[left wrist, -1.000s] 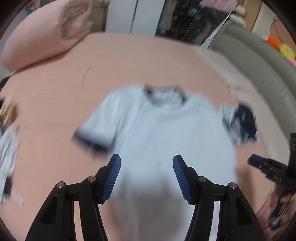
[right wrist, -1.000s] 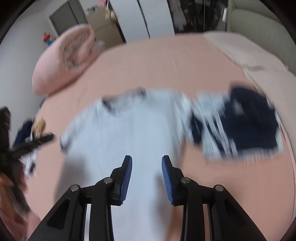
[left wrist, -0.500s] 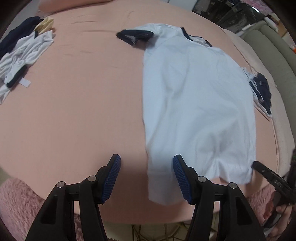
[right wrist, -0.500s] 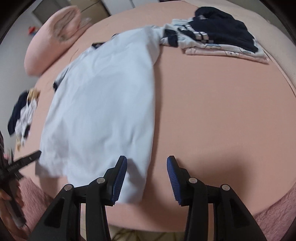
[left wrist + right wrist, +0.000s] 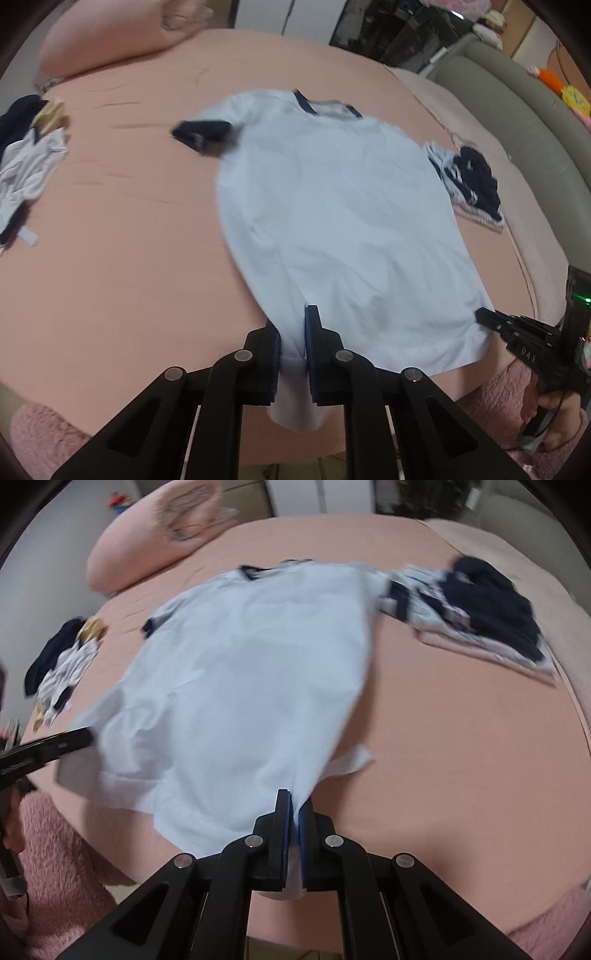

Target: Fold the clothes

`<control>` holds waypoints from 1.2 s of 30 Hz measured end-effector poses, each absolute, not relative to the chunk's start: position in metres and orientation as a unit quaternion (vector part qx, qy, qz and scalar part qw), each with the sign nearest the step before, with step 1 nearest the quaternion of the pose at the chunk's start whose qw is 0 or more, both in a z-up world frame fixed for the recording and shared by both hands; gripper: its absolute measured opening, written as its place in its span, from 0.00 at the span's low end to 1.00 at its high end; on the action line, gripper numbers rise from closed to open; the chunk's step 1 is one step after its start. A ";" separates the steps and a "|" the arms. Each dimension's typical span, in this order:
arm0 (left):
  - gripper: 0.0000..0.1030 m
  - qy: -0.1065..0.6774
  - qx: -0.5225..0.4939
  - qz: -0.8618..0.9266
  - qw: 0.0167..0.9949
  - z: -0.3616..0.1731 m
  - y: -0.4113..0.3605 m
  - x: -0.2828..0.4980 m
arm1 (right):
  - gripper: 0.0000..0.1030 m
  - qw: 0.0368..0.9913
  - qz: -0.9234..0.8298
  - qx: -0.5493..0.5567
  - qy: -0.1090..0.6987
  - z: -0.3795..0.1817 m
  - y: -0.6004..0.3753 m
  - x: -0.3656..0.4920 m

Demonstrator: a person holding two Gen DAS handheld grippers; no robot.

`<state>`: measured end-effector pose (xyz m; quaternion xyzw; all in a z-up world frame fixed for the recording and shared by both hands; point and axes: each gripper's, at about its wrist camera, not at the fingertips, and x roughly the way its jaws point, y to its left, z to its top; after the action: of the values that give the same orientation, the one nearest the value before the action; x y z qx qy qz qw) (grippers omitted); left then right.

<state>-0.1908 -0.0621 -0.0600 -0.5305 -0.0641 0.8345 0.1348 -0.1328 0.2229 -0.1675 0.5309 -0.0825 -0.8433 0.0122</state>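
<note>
A white T-shirt (image 5: pixel 332 206) with navy collar and sleeve cuffs lies spread on the pink bed, collar away from me; it also shows in the right wrist view (image 5: pixel 240 672). My left gripper (image 5: pixel 291 332) is shut on the shirt's bottom hem at its left corner. My right gripper (image 5: pixel 294 808) is shut on the hem at the right corner; it also shows at the right edge of the left wrist view (image 5: pixel 487 321). The hem is lifted slightly off the bed.
A folded stack of navy and white clothes (image 5: pixel 472 605) lies to the shirt's right. A loose pile of clothes (image 5: pixel 26 155) lies at the left. A pink pillow (image 5: pixel 118 33) sits at the back. A grey-green headboard (image 5: pixel 517 110) runs along the right.
Both grippers were open just short of the hem; now both have closed on the shirt's bottom corners, and the hem is raised.
</note>
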 end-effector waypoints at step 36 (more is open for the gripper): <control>0.41 -0.073 -0.488 0.866 0.083 -0.073 -0.044 -0.266 | 0.59 0.074 -0.874 0.480 0.014 -0.130 0.185 -0.123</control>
<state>-0.2661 -0.0442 -0.0734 -0.4883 -0.0733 0.8656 0.0826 -0.1230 0.1851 -0.1304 0.4798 0.0140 -0.8741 0.0741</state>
